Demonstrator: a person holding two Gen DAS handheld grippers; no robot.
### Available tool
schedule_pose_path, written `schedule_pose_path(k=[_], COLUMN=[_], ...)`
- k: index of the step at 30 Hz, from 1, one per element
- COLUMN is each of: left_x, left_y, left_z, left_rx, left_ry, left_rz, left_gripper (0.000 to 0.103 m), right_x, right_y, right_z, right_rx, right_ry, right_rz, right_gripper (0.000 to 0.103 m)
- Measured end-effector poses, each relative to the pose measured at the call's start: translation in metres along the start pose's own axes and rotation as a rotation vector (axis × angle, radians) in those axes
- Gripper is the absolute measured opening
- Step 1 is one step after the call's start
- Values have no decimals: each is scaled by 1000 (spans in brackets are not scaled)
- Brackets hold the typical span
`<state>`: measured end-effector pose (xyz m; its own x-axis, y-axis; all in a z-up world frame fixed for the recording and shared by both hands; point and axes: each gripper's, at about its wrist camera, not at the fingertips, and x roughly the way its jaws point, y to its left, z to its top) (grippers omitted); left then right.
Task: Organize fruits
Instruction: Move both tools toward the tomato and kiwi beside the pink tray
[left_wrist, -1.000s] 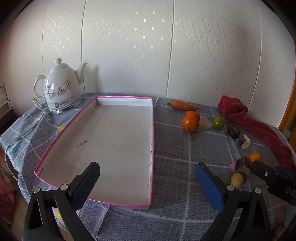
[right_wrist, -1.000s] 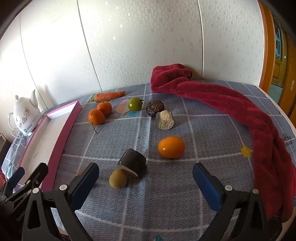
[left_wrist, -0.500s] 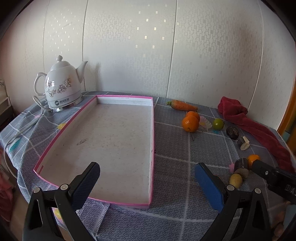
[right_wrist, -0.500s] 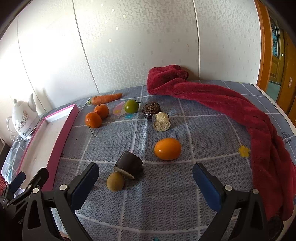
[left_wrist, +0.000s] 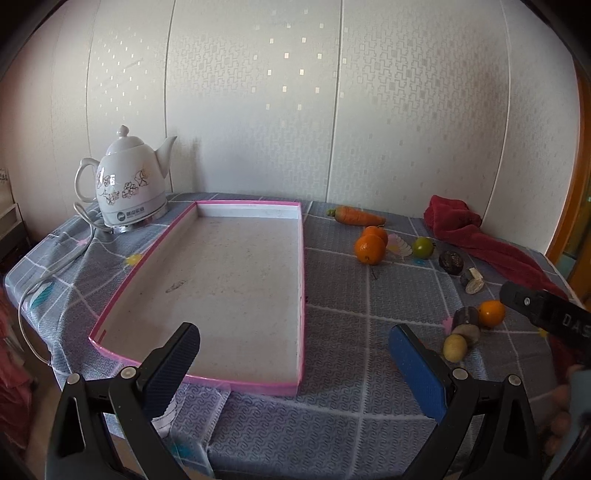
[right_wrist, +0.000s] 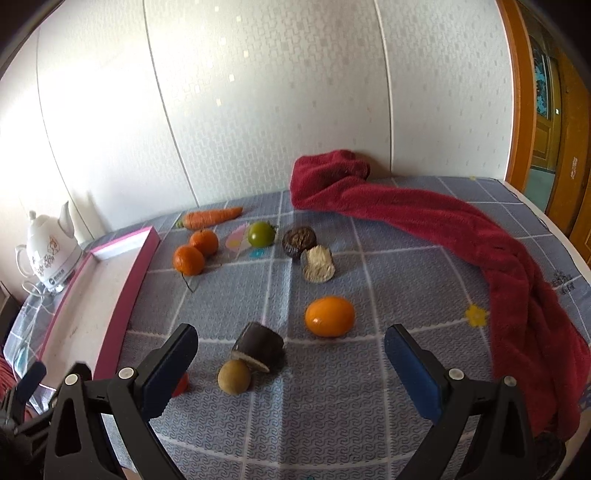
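So both grippers hang over the table w/ jaws wide apart, nothing held: left gripper (left_wrist: 293, 356) over the near edge of the shallow pink-rimmed white tray (left_wrist: 301, 258), right gripper (right_wrist: 290, 356) above the fruit scatter on the grey checked tablecloth (right_wrist: 332, 406).

Fruit all sits outside the tray, on the cloth to its right: two orange tangerines (right_wrist: 195, 253) touching each other, a green round tomato-like fruit (right_wrist: 261, 233), a glossy orange oval fruit (right_wrist: 329, 316), a small tan round fruit (right_wrist: 234, 376) touching a dark cut chunk w/ pale face (right_wrist: 258, 347).

Risks, as I judge:
- round ones roll if a finger nudges before closing, esp. the oval fruit
- tan fruit & chunk touch, so a grab may pinch both or knock one away
- orange carrot (right_wrist: 211, 218) isn't fruit; could get sorted by mistake
- red plush towel (right_wrist: 443, 229) near the right finger; may snag.
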<state>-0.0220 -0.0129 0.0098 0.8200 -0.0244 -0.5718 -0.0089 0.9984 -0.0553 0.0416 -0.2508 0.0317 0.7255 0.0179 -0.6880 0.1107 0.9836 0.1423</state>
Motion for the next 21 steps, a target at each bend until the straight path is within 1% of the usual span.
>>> schedule_pose_path(k=[6, 10, 16, 21], left_x=[-24, -33, -35, -27], left_y=[-13, -23, -32, -33], left_z=[7, 11, 12, 12], left_rx=[49, 92, 114, 97], left_ry=[-35, -47, -27, 6], left_rz=[-22, -27, -42, -67], left_gripper=[103, 103, 103, 102], right_x=[-11, -15, -19, -21], right_y=[-7, -16, -29, -31], right_z=[5, 8, 11, 12], right_rx=[33, 63, 115, 119], right_ry=[-40, -44, -52, -51], right_rz=[-3, -1, 3, 5], right_gripper=[103, 103, 103, 103])
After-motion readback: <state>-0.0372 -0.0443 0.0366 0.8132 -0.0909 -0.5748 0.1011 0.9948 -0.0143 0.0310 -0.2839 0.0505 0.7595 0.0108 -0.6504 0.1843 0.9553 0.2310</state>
